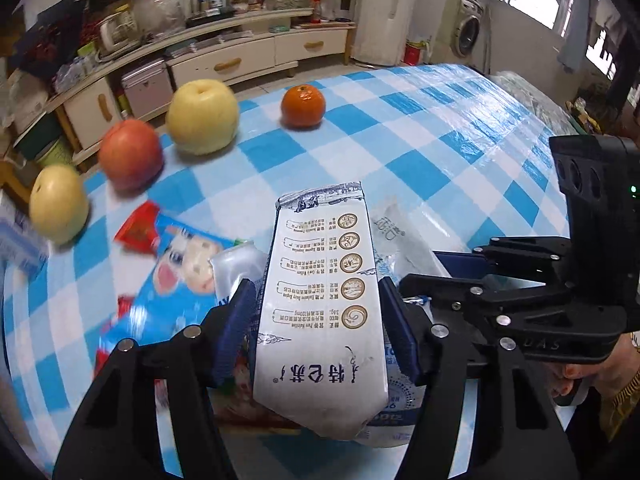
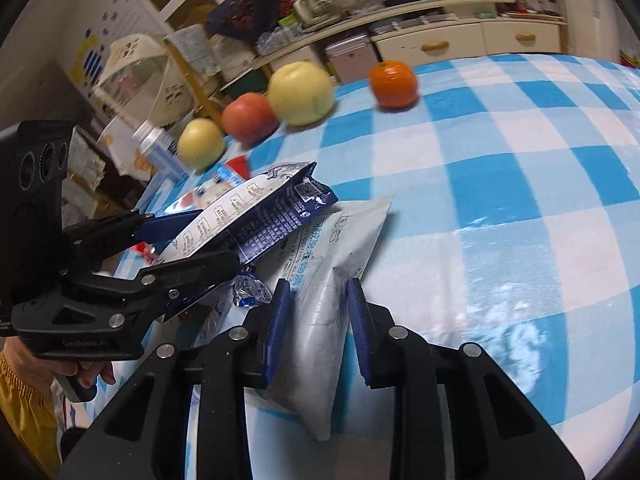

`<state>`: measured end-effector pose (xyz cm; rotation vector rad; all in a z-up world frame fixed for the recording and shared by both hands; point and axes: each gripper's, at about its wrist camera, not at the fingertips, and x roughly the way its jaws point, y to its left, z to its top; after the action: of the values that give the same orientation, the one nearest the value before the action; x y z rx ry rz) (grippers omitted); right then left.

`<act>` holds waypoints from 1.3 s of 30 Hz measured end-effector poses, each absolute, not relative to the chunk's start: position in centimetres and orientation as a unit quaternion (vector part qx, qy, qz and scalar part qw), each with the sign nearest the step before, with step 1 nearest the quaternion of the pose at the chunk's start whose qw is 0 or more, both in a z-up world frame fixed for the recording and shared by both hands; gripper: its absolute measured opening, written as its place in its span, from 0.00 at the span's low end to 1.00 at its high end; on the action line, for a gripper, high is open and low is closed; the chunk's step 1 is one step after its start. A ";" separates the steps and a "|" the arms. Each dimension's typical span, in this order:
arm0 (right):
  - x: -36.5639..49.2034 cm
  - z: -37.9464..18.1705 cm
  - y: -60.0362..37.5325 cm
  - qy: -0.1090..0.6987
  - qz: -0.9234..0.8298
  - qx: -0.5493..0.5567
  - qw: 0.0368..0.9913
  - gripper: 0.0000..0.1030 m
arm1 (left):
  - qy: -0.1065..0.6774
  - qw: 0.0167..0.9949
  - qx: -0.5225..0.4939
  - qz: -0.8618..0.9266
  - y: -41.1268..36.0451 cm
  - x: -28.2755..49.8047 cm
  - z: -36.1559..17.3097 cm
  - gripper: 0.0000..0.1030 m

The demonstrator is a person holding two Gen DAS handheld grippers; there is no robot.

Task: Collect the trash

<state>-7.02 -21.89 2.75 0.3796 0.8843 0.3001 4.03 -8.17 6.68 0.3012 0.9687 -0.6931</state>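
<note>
The left gripper's (image 1: 318, 314) fingers are clamping the milk carton (image 1: 322, 304) across its long axis, while the right gripper's (image 2: 318, 322) fingers are pinching the white pouch (image 2: 332, 280) just beside it.

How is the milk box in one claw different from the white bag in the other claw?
The milk box is a stiff, flat-sided carton with printed round badges and a dark blue side; the white bag is soft, puffy and mostly plain. The left claw holds the box, the right claw the bag. Both are empty packaging squeezed between blue pads.
</note>
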 end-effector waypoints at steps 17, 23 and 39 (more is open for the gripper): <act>-9.6 4.7 -17.6 0.406 0.178 0.117 0.889 0.51 | 0.399 0.890 -0.039 -0.216 5.0 -4.6 8.3 0.56; -12.4 6.4 -15.0 0.381 0.218 0.116 0.891 0.51 | 0.375 0.904 -0.072 -0.192 8.3 -5.8 8.8 0.56; -11.9 3.2 -6.4 0.429 0.200 0.059 0.879 0.53 | 0.347 0.917 -0.117 -0.158 13.2 -5.5 7.9 0.56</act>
<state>-11.89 -6.41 3.19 0.1225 0.8952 0.4179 -5.45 13.16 7.90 -0.2404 0.7132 -0.3260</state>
